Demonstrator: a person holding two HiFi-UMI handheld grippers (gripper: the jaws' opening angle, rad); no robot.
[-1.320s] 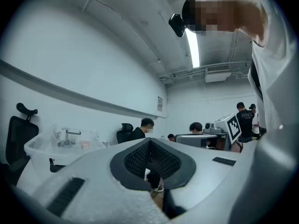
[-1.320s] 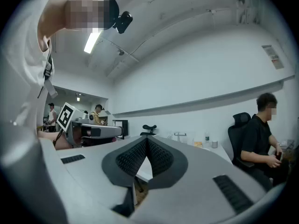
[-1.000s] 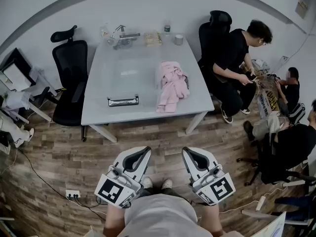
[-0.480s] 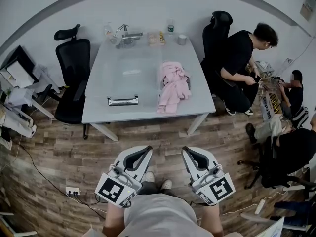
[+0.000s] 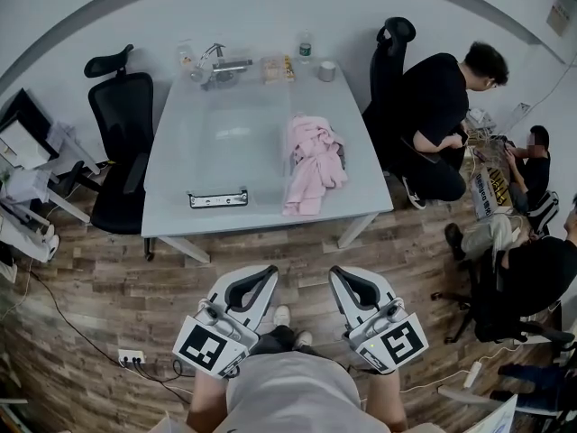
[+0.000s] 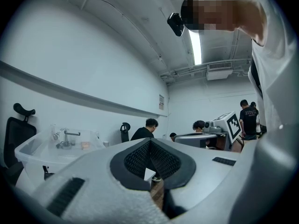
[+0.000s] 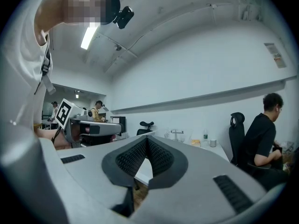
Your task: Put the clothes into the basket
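A heap of pink clothes (image 5: 311, 162) lies on the right half of the grey table (image 5: 234, 88), hanging a little over the front edge. Something dark (image 5: 341, 156) shows under its right side; I cannot tell whether it is a basket. My left gripper (image 5: 262, 276) and right gripper (image 5: 345, 276) hang low over the wooden floor, close to my body and well short of the table. Both are shut with nothing between the pads. In the left gripper view the left gripper (image 6: 150, 142) points at the table, as does the right gripper (image 7: 147, 138) in the right gripper view.
A silvery bar (image 5: 218, 198) lies near the table's front left. Bottles and a cup (image 5: 325, 70) stand along its far edge. Black office chairs stand at left (image 5: 122, 142) and back right (image 5: 394, 43). A person in black (image 5: 437, 106) bends beside the table's right; others sit further right. A power strip (image 5: 131, 356) lies on the floor.
The view has shifted slightly, so the table sits a little lower and left. The person in black has bent further to the right. Both grippers stay shut in place.
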